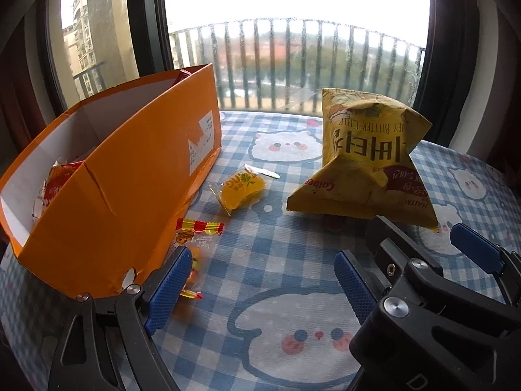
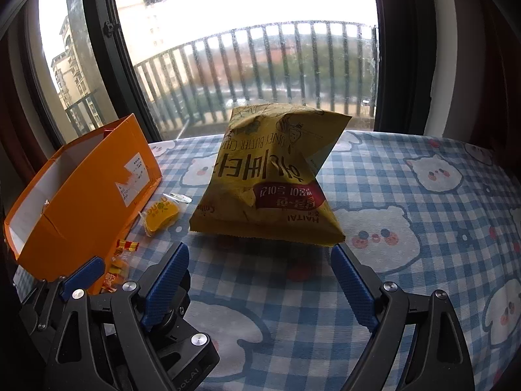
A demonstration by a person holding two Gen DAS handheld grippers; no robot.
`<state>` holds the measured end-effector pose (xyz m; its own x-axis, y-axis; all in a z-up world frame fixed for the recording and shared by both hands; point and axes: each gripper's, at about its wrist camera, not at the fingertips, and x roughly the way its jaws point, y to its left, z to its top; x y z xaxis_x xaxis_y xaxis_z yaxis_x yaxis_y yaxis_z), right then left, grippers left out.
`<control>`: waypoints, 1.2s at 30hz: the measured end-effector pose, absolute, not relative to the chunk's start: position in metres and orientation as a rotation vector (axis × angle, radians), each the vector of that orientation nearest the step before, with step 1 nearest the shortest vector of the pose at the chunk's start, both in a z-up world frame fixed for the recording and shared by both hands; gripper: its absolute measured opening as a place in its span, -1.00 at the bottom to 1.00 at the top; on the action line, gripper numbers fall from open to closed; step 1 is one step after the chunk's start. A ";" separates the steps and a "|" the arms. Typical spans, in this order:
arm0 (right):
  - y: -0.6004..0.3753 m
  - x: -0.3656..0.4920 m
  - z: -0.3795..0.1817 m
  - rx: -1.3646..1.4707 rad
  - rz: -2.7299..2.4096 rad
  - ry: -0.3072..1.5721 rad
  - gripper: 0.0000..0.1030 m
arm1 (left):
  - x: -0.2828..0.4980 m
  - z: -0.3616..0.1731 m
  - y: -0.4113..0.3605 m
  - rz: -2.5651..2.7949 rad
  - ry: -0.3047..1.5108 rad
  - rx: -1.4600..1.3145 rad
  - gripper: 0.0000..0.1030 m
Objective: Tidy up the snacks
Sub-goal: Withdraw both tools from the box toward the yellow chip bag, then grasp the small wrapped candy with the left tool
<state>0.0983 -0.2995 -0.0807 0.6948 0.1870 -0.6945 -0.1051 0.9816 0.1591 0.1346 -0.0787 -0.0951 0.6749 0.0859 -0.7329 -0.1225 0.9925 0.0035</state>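
An orange cardboard box [image 1: 123, 176] stands at the left on the checked tablecloth, with snack packets inside. A yellow chip bag [image 1: 368, 159] stands at the right; it also shows in the right wrist view [image 2: 270, 179]. A small orange jelly packet [image 1: 242, 189] lies between box and bag. A clear red-and-yellow candy wrapper [image 1: 195, 238] lies by the box, just past my left gripper's left finger. My left gripper [image 1: 260, 280] is open and empty. My right gripper [image 2: 260, 273] is open and empty, just in front of the chip bag's bottom edge.
The table [image 2: 423, 195] has a blue checked cloth with white cat prints. A window with a balcony railing [image 1: 293, 58] lies behind the table. The orange box [image 2: 84, 198] and jelly packet [image 2: 161, 216] also show in the right wrist view.
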 end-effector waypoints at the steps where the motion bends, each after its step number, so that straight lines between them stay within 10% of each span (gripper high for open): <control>1: -0.299 0.099 -0.082 0.111 0.162 0.790 0.76 | 0.136 -0.097 -0.077 0.122 0.828 -0.052 0.75; 36: -0.289 0.101 -0.095 0.070 0.183 0.835 0.75 | 0.141 -0.103 -0.072 0.045 0.837 -0.007 0.80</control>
<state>0.1010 -0.2893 -0.0946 0.6567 0.1890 -0.7301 -0.1337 0.9819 0.1339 0.1413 -0.0722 -0.1031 0.6689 0.0373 -0.7424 -0.0426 0.9990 0.0118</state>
